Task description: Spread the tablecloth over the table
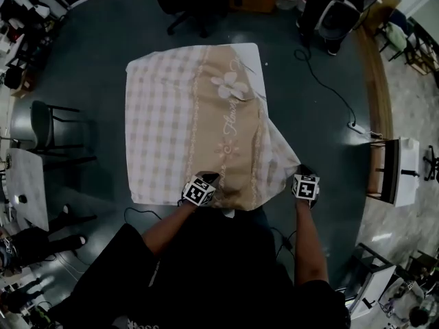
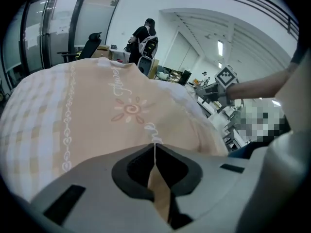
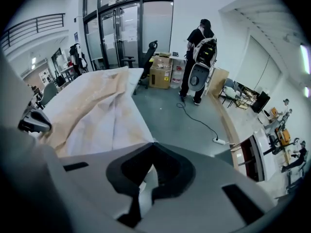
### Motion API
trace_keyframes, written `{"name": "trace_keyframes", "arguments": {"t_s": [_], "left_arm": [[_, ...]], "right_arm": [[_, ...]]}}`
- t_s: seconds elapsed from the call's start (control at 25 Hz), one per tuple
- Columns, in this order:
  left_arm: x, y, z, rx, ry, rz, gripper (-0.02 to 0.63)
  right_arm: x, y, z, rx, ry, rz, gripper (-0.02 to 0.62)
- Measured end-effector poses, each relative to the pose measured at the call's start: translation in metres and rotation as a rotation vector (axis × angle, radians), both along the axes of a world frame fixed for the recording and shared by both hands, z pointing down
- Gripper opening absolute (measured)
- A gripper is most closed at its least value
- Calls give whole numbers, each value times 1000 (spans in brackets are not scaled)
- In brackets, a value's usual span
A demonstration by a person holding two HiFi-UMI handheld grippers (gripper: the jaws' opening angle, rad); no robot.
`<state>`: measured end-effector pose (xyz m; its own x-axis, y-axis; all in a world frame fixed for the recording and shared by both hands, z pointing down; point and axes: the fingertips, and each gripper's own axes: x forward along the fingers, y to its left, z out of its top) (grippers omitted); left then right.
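The tablecloth (image 1: 178, 115) is lying over most of the table (image 1: 252, 62), though the table's far right corner is showing bare. At the near edge, the left gripper (image 2: 155, 148) is pinching the beige hem, with its jaws clamped tight on the fabric. Further right, the right gripper (image 3: 152, 147) is gripping the white corner, jaws closed on it, and holding it out past the table's side. I'm thinking a hard tug from that side is risking dragging the whole cloth askew, or pulling the thin corner out of the jaws.
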<state>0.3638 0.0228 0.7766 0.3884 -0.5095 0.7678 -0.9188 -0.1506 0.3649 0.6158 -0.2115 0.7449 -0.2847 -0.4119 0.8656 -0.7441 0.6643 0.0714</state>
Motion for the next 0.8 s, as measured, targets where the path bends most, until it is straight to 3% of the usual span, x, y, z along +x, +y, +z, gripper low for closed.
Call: {"name": "trace_keyframes", "arguments": {"t_s": [0.28,0.44,0.56,0.64,0.76,0.8], "left_arm": [[9,-13,9,-72,-75,-104,17],[3,-14,8,-94,-101,-171,17],[1,-18,5,-96,-109,-202,17],[2,-25,4,-81,-117,-213,17],[1,-38,0,-53,-143,-217,17],[0,-42,1,-45,-149,-214,17]], "right_arm": [[58,-92,18,-9,8,39,15],[69,-104,38,-66,21,11,15],[61,-95,54,-136,-17,18,17],[46,-97,52,-111,-46,-12,21],[3,-95,27,-63,-153,-71,137],[-18,-86,15,-64,-213,-103,140]]}}
